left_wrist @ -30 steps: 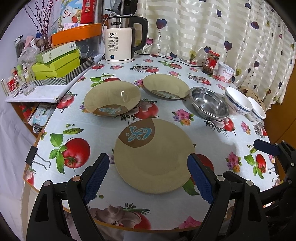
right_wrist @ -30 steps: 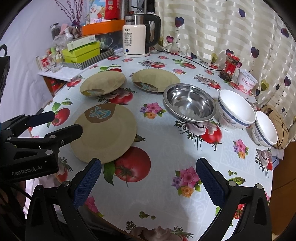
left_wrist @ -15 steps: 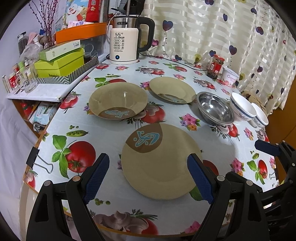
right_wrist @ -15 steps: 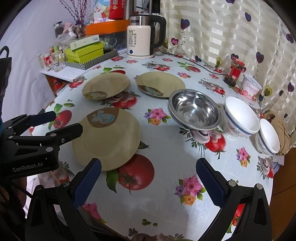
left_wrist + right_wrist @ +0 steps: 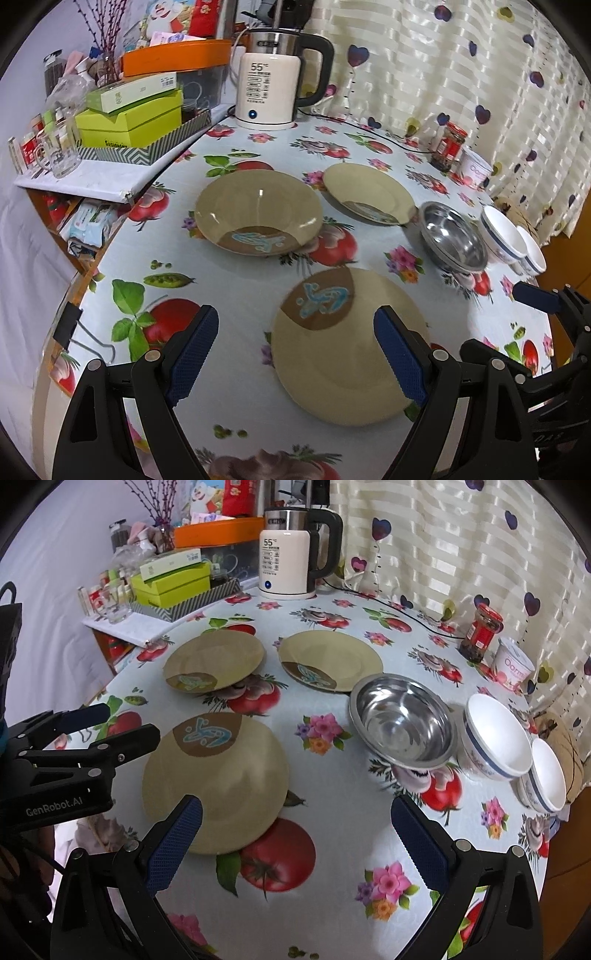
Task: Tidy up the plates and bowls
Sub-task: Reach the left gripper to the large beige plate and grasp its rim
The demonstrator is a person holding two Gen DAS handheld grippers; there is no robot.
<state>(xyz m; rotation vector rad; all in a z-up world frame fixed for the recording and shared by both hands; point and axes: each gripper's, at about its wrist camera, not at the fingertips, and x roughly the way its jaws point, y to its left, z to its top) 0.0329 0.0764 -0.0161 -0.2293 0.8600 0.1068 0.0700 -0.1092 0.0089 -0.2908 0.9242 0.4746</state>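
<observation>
Three tan plates with a brown patch and a blue fish lie on the fruit-print table (image 5: 236, 295): a near plate (image 5: 351, 343) (image 5: 218, 782), a deep far-left plate (image 5: 258, 218) (image 5: 214, 664) and a far-middle plate (image 5: 369, 194) (image 5: 330, 661). To their right stand a steel bowl (image 5: 454, 236) (image 5: 402, 723) and two white bowls with a blue band (image 5: 498, 734) (image 5: 546, 775). My left gripper (image 5: 295, 354) hovers open over the near plate's left edge. My right gripper (image 5: 295, 845) hangs open above the table's front, right of that plate. Neither holds anything.
A white kettle (image 5: 288, 565) stands at the back with its cord running right. A red-lidded jar (image 5: 482, 635) and a white cup (image 5: 513, 664) sit by the curtain. A side shelf (image 5: 74, 173) with green boxes and glasses adjoins the table's left edge.
Both grippers have shifted left and lifted a little, so the plates slid right in the left wrist view. Nothing on the table has moved. Both stay open.
</observation>
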